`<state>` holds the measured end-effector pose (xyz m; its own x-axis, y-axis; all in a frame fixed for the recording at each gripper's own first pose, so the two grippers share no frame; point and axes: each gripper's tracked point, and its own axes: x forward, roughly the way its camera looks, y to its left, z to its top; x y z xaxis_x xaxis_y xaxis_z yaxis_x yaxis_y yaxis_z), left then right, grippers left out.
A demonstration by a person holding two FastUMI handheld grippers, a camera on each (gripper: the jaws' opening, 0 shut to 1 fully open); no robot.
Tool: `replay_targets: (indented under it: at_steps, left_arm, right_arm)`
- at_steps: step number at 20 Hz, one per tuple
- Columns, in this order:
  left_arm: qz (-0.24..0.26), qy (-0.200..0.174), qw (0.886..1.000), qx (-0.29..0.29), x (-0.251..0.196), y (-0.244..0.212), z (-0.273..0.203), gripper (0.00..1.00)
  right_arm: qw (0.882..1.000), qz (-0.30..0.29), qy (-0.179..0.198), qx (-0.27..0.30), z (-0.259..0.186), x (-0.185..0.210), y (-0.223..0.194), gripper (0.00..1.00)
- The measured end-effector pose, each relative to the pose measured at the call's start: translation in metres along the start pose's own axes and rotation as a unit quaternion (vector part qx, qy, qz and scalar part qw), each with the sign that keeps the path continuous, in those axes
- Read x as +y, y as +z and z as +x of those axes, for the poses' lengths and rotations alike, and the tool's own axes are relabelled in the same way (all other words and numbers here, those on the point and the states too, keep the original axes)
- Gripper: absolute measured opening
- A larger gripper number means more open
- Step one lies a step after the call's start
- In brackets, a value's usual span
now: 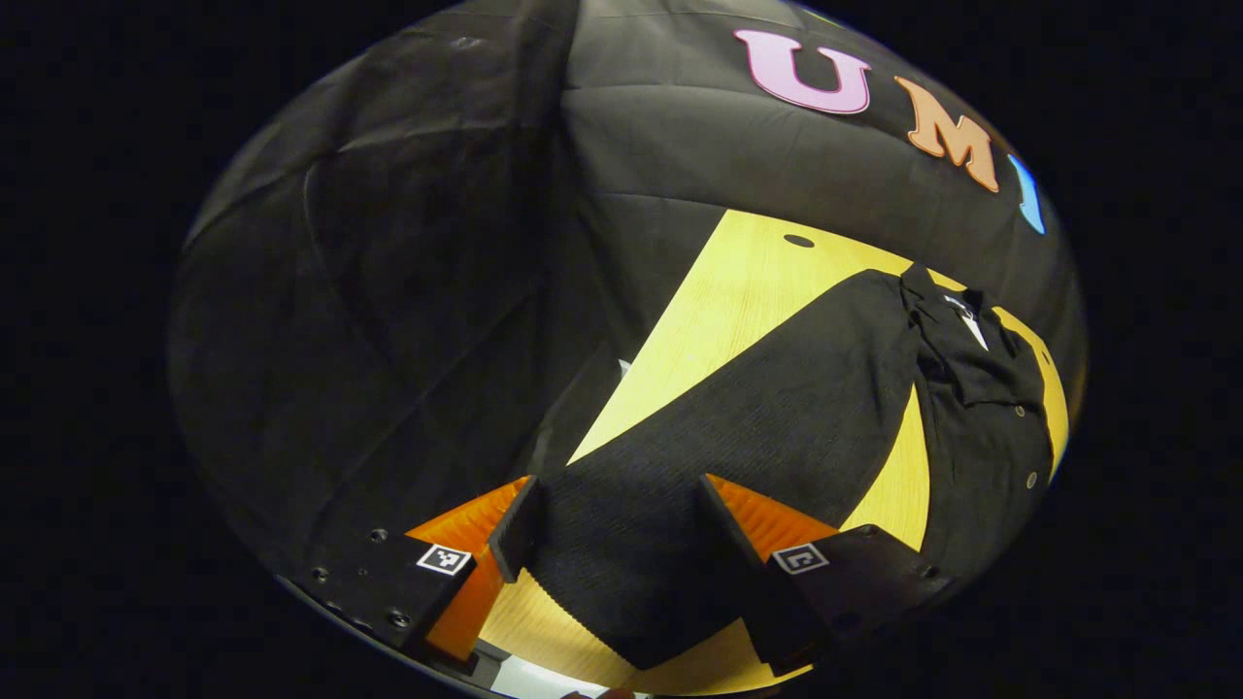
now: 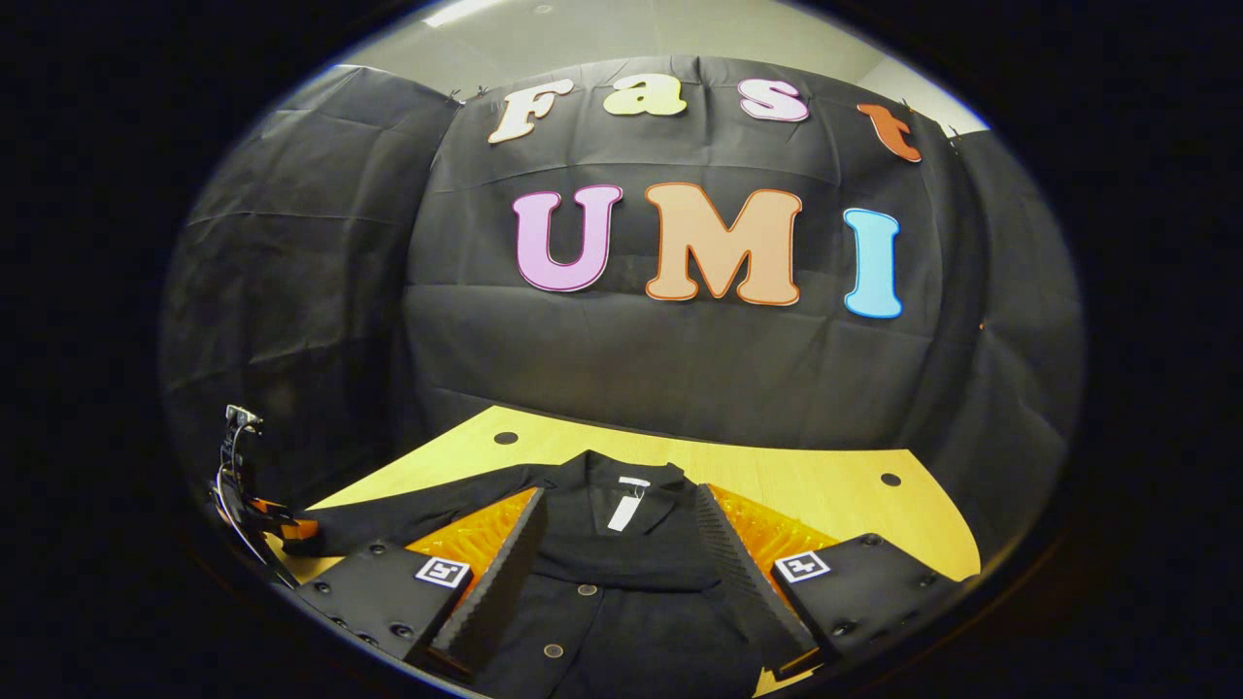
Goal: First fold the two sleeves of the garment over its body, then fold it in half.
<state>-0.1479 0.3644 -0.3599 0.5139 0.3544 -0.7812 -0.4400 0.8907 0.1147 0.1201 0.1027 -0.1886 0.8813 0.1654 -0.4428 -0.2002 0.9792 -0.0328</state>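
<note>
Black cloth walled the booth on every side, and a pale wooden bench (image 2: pixel 825 490) stood in front of it, with small dark holes near its far edge. We saw a black buttoned garment (image 2: pixel 621 573) spread flat on that bench, collar (image 2: pixel 626 485) toward the cloth wall, a white tag (image 2: pixel 626 505) showing inside the neck.

Measured from the collar, one sleeve (image 1: pixel 777 408) ran straight out to the side across the wood, and our left gripper (image 1: pixel 621 544) sat over its cuff end. The fingers stood apart with the sleeve lying between them; we judged them released, not yet pinching. In the right gripper view that same gripper and a cable appeared far out from the collar, at the bench's edge. Our right gripper (image 2: pixel 617 573) hung over the chest just below the collar, also spread wide, holding nothing.

We judged the cloth soft, light and limp, with a ribbed or corduroy look that should give the fingers some bite. It would sag and drag rather than hold a shape, so we thought the cuff the sensible place to take hold, lifting it clear before carrying it over the body. The buttons (image 2: pixel 586 589) seemed a minor snag risk. The smooth bench would probably let the body slide if we pulled too low.
</note>
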Motion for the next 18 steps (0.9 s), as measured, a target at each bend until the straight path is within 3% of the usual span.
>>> replay_targets:
  at_steps: [2, 3, 7, 8, 10, 13, 15, 18]
  left_arm:
    - [-0.008, -0.007, 1.0, -0.004, -0.004, 0.003, 0.001, 0.95]
    - [-0.005, -0.011, 1.0, -0.008, -0.009, 0.004, 0.002, 0.84]
    - [0.008, -0.029, 1.0, -0.006, -0.015, 0.0, -0.001, 0.1]
    - [0.014, -0.025, 1.0, 0.0, -0.016, -0.001, 0.0, 0.01]
    - [0.016, -0.029, 0.999, 0.016, -0.02, 0.001, -0.001, 0.0]
    - [-0.044, -0.085, 0.995, 0.036, -0.045, 0.013, -0.007, 0.0]
    - [-0.071, -0.109, 0.991, 0.012, -0.053, 0.037, -0.016, 0.0]
    - [-0.054, -0.136, 0.989, -0.035, -0.077, 0.082, -0.03, 0.0]
  right_arm:
    - [1.0, -0.003, 0.001, -0.005, -0.002, 0.001, 0.003, 0.98]
    - [1.0, -0.005, 0.001, -0.006, -0.002, 0.001, 0.003, 0.98]
    - [1.0, 0.0, 0.003, -0.004, -0.001, 0.0, 0.003, 0.98]
    - [1.0, 0.002, 0.003, -0.005, -0.001, 0.0, 0.003, 0.99]
    - [1.0, 0.004, 0.002, -0.007, -0.002, -0.002, 0.004, 0.98]
    - [1.0, 0.007, 0.002, -0.009, -0.007, -0.003, 0.006, 0.98]
    - [1.0, 0.01, -0.002, -0.01, -0.013, -0.008, 0.006, 0.98]
    - [1.0, 0.012, 0.002, -0.012, -0.019, -0.011, 0.004, 0.99]
